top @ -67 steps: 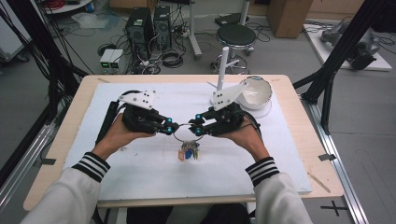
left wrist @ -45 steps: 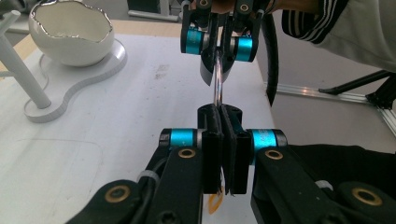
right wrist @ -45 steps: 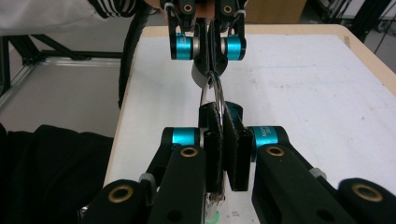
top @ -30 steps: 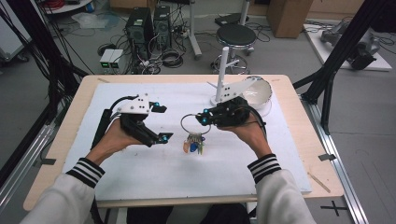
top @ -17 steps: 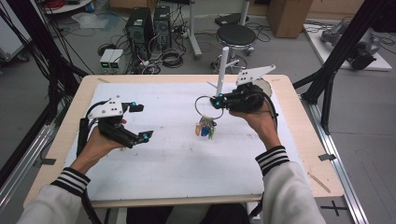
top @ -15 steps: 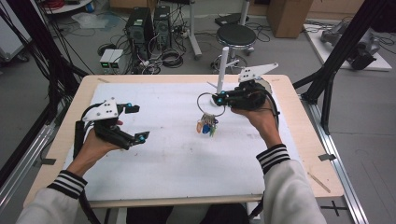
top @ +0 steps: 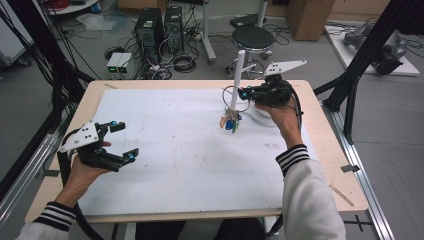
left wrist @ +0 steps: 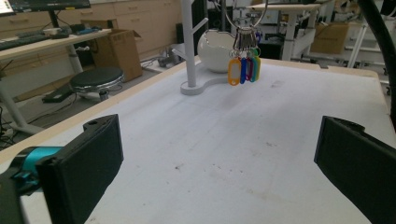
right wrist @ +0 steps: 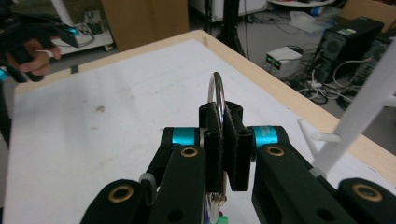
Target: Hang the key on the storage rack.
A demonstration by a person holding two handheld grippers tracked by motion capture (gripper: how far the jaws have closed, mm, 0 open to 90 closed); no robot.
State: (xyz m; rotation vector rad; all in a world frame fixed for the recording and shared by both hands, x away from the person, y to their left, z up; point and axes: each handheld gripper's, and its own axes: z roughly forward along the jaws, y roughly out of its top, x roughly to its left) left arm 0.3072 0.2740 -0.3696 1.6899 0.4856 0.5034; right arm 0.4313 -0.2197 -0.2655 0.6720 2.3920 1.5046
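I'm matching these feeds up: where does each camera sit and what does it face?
High view: above the table, facing forward and down; both forearms, left gripper, right gripper.
Left gripper view: on the open left gripper, facing the key ring.
Right gripper view: on the right gripper, jaws clamping that ring.
All share the white post.

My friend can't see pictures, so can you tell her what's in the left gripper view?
A metal key ring with orange, blue, purple and green tags hangs in the air above a white table, near a white stand and white bowl. The left gripper is open, its black jaws wide apart.
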